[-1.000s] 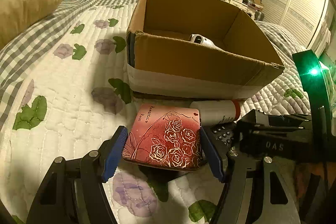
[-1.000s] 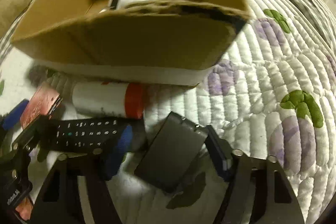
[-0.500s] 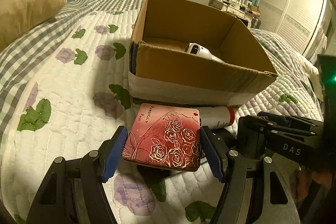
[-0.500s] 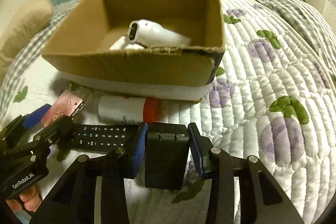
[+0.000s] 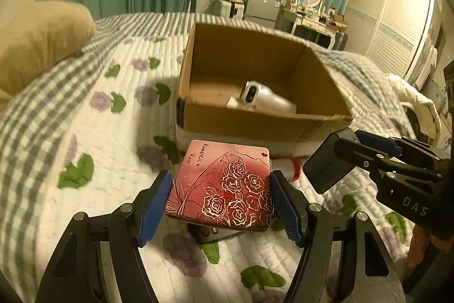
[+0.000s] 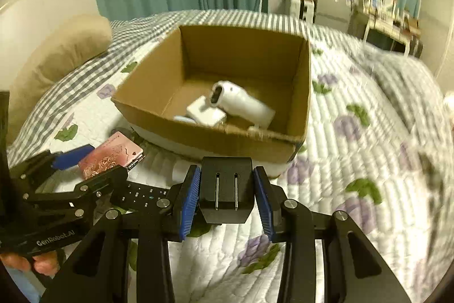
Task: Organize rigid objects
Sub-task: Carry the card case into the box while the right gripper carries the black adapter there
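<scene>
My left gripper (image 5: 221,206) is shut on a pink rose-printed case (image 5: 221,186) and holds it above the quilt, just before the open cardboard box (image 5: 255,122). My right gripper (image 6: 226,199) is shut on a black plug adapter (image 6: 225,189) with two prongs, raised in front of the box (image 6: 215,138). The adapter also shows in the left wrist view (image 5: 326,166). Inside the box lie a white camera-like device (image 6: 241,101) and a white block (image 6: 205,112). A black remote (image 6: 139,193) and a white tube with red cap (image 5: 286,168) lie on the quilt.
The box stands on a white floral quilt (image 6: 369,146) over a checked bedspread. A tan pillow (image 5: 39,41) lies at the far left. Green curtains, a TV and a dresser stand behind the bed.
My right gripper closed on the black adapter and lifted it off the quilt. Both grippers rose, so more of the box's inside shows. The left gripper kept its hold on the case.
</scene>
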